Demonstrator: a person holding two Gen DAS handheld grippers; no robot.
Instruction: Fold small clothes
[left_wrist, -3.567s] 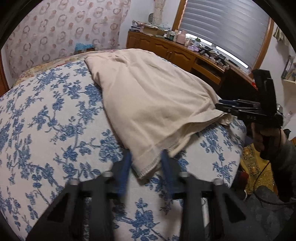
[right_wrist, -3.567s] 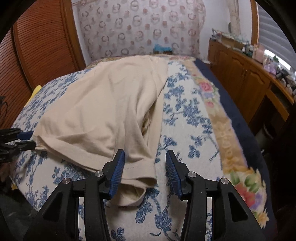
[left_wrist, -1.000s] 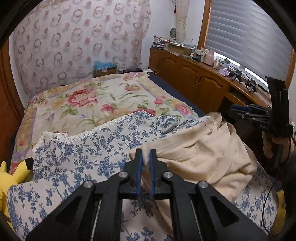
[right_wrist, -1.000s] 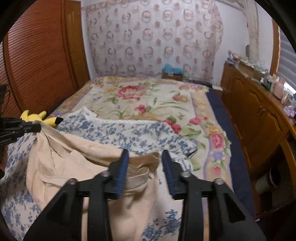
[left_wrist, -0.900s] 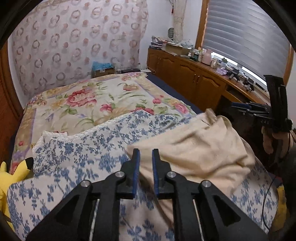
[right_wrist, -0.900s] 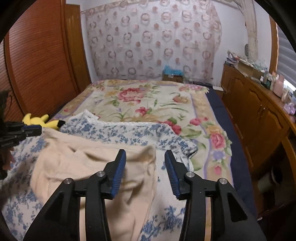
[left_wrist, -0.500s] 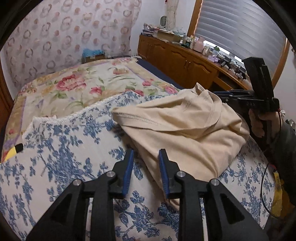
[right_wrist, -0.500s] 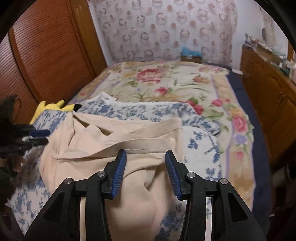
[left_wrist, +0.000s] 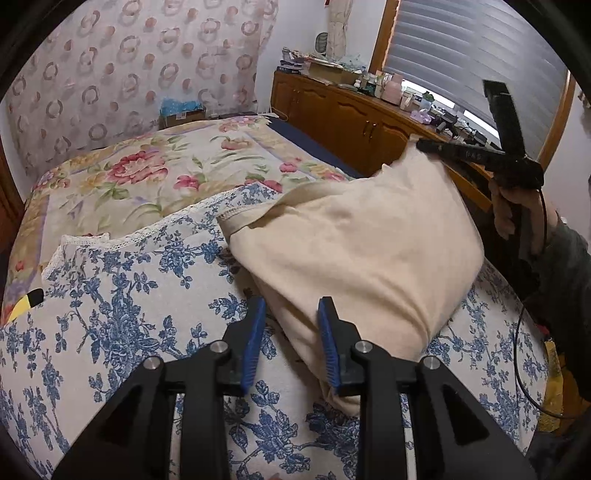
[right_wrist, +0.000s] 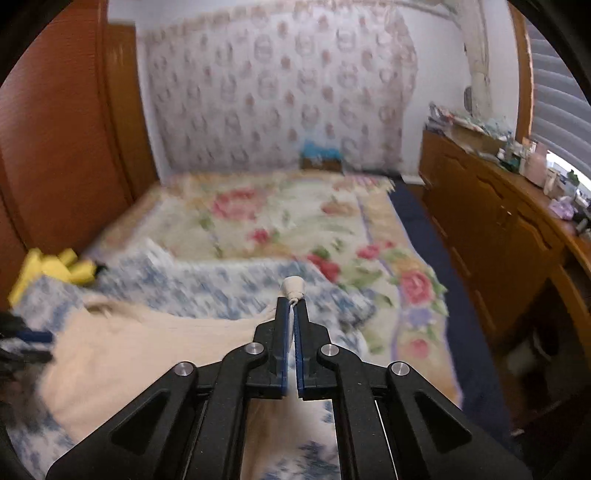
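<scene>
Above the blue-flowered quilt (left_wrist: 110, 295) — right hand-held gripper (right_wrist: 293, 306) clamped on cream shirt (left_wrist: 351, 240).

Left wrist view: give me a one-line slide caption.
Left tool open over the beige shirt on the blue floral cover; right tool pinches its far corner.

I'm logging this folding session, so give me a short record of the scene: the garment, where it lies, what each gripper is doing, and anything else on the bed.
garment: beige shirt, bunched, partly lifted at one corner
surface: blue floral sheet laid over a flowered bedspread
right gripper: shut on a pinch of the shirt, cloth poking out past the tips
left gripper: open, low over the sheet, the shirt's near edge between its pads, not pressed
other item: yellow plush toy at the bed's left edge
right wrist view: blurred
</scene>
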